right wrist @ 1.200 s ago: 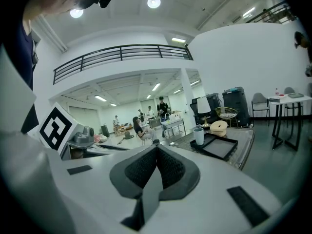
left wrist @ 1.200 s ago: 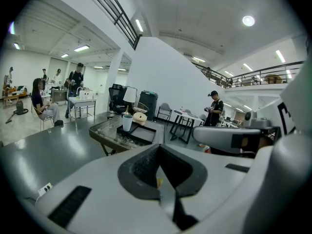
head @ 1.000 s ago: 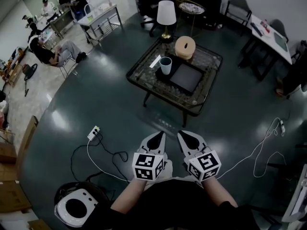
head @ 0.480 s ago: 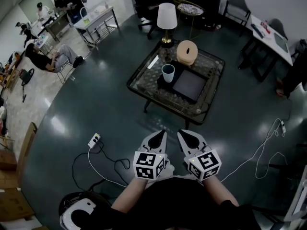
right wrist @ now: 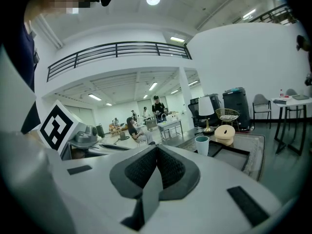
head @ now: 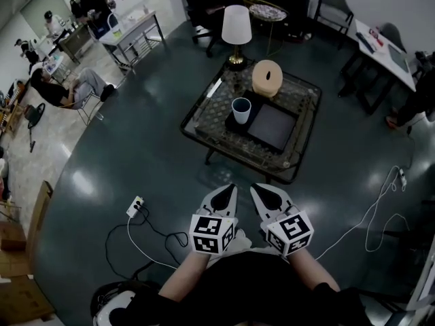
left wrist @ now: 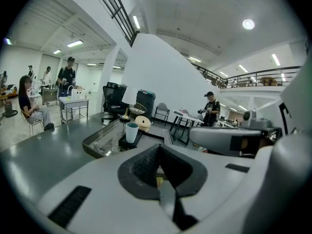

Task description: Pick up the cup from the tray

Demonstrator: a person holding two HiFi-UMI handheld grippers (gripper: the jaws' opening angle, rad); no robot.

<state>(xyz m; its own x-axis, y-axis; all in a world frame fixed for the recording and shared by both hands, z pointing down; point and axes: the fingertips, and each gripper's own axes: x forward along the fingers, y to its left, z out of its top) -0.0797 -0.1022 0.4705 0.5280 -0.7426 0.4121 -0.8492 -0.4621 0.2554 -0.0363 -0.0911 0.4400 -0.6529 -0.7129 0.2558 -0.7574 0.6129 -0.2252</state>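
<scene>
A pale cup (head: 241, 110) with a dark inside stands upright at the left end of a black tray (head: 272, 126) on a low glass coffee table (head: 211, 124). The same cup (left wrist: 131, 132) shows small in the left gripper view and, as the cup (right wrist: 201, 145), in the right gripper view. My left gripper (head: 222, 197) and right gripper (head: 266, 195) are held side by side close to my body, well short of the table. Both are shut with nothing between the jaws.
A beige round object (head: 266, 77) and a white lamp (head: 236, 29) stand at the table's far side. A white power strip (head: 134, 206) with cables lies on the floor to the left. Chairs, desks and several people (head: 58, 90) are around the room's edge.
The table, with cup and tray, has slid slightly right and down in the head view as my view shifted. Both grippers stay shut and keep their place.
</scene>
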